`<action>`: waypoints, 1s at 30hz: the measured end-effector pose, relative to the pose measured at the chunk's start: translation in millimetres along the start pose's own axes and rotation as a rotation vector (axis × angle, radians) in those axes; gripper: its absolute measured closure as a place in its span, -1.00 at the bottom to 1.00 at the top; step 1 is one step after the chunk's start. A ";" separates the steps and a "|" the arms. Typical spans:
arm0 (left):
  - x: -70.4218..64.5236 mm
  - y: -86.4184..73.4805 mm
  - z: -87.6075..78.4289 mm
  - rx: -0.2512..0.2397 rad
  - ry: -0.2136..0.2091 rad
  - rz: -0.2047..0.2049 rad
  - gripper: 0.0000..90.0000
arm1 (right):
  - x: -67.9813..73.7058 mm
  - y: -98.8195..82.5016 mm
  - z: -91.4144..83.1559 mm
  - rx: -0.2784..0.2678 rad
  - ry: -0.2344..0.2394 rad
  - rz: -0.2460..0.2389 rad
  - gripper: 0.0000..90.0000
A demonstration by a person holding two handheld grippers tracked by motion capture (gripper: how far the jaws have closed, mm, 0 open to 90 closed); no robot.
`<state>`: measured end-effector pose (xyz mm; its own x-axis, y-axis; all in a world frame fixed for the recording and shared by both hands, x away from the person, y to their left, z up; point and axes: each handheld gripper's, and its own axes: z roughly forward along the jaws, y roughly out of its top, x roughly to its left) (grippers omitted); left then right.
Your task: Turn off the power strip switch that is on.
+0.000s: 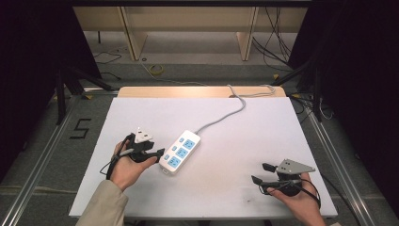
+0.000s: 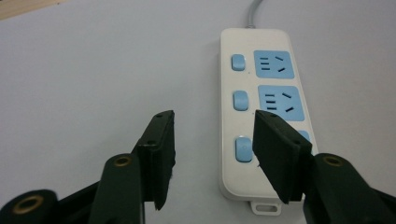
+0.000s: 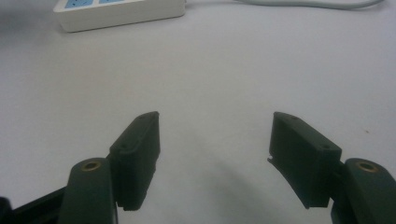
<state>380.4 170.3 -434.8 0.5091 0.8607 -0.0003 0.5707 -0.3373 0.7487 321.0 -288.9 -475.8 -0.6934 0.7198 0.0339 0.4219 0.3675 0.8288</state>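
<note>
A white power strip [image 1: 180, 150] with blue sockets and blue switches lies at an angle left of the table's middle, and its grey cable [image 1: 226, 115] runs off the far edge. My left gripper [image 1: 157, 153] sits right at the strip's near end with its jaws open. In the left gripper view the power strip [image 2: 261, 70] stretches away ahead; my left gripper [image 2: 215, 119] has nothing between its jaws, and one jaw stands over the nearest socket. My right gripper [image 1: 260, 172] rests open near the front right, well away from the strip. In the right gripper view it [image 3: 215, 119] holds nothing, and the power strip [image 3: 116, 11] lies far off.
The table [image 1: 211, 197] is covered by a white sheet, with a strip of bare wood at its far edge [image 1: 188, 91]. Beyond it stand wooden shelf legs [image 1: 134, 42] and loose floor cables [image 1: 156, 69]. A taped "5" [image 1: 81, 128] marks the floor at the left.
</note>
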 end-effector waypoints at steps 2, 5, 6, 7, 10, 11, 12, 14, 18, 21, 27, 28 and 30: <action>1.7 -2.6 -0.6 -0.001 0.009 0.006 0.01 | 0.1 0.0 0.2 0.000 0.000 -0.001 -0.23; 3.7 -5.7 -2.3 0.009 0.039 0.010 -0.06 | 0.3 0.2 0.2 -0.001 0.001 -0.002 -0.23; 4.0 -6.1 -2.9 0.015 0.045 0.015 -0.10 | 0.2 0.2 0.3 -0.001 0.001 -0.002 -0.23; 3.8 -7.0 -3.5 0.019 0.051 0.017 -0.15 | 0.2 0.2 0.3 -0.001 0.001 -0.002 -0.23; 5.2 -9.4 -5.1 0.005 0.058 0.026 -0.24 | 0.3 0.2 0.4 -0.001 0.002 -0.003 -0.23; 5.2 -10.0 -5.5 0.001 0.051 0.027 -0.25 | 0.5 0.2 0.4 -0.001 0.003 -0.004 -0.23; 4.7 -11.1 -6.0 -0.018 0.039 0.033 -0.26 | 0.5 0.3 0.5 -0.001 0.004 -0.004 -0.23; 3.6 -12.7 -6.7 -0.026 0.034 0.056 -0.34 | 0.5 0.3 0.5 -0.001 0.004 -0.005 -0.23; 2.6 -16.0 -8.1 -0.055 0.026 0.063 -0.42 | 0.6 0.3 0.4 0.000 0.004 -0.005 -0.23; 2.9 -18.9 -9.7 -0.069 0.009 0.056 -0.47 | 0.8 0.1 0.3 0.001 0.006 -0.004 -0.23; 2.8 -30.8 -13.3 -0.097 0.003 0.067 -0.55 | 0.8 0.0 0.7 0.000 0.009 -0.005 -0.23; 2.9 -33.3 -14.7 -0.094 0.003 0.067 -0.56 | 0.9 0.0 0.7 0.001 0.009 -0.006 -0.23; 3.3 -36.7 -16.6 -0.086 0.008 0.070 -0.59 | 1.1 0.1 0.8 0.001 0.010 -0.006 -0.23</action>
<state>350.5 191.8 -451.3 0.5406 0.8392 0.0591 0.4760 -0.3630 0.8010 320.7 -287.6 -476.1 -0.7017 0.7117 0.0339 0.4180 0.3726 0.8285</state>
